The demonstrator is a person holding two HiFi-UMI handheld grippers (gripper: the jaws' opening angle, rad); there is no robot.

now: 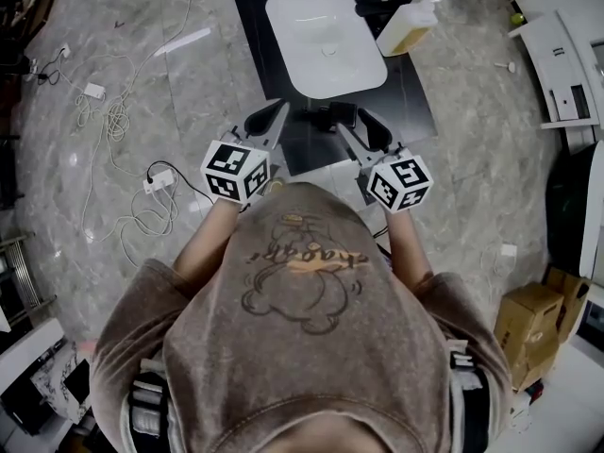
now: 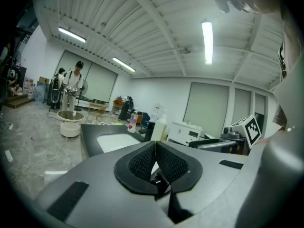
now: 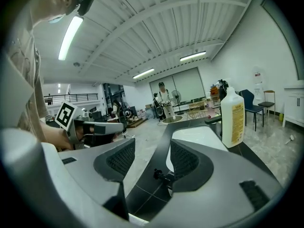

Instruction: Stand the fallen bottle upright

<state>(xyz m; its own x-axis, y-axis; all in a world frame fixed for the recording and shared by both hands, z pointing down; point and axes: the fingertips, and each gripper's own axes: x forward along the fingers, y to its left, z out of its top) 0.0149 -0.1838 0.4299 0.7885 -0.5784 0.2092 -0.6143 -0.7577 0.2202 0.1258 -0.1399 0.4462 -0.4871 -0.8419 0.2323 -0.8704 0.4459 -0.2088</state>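
- Well, the bottle (image 3: pixel 232 118) looks like it is already standing up. It is on the black tabletop (image 1: pixel 415 102), just beside the far right corner of the sink (image 1: pixel 321 36).
- From above it seems to lean, but the right gripper view shows it straight with its cap on top. So I think the standing-up job is done.
- The right tongs (image 3: pixel 152 151) are released. The two pads are apart and nothing is between them.
- The left tongs (image 2: pixel 155 145) are clenched, with the pads pressed together, and they grasp nothing.
- Both tongs are on the near side of the sink, well apart from the bottle.
- I think the step now is to leave the bottle alone and check that it does not wobble.
- To do that well, keep both tongs on the near side of the sink. Do not swing them across it toward the bottle.
- If it did tip over, the right tongs would be best, because the bottle is on the sink's right side. Grab it around the wide middle, not the thin top.
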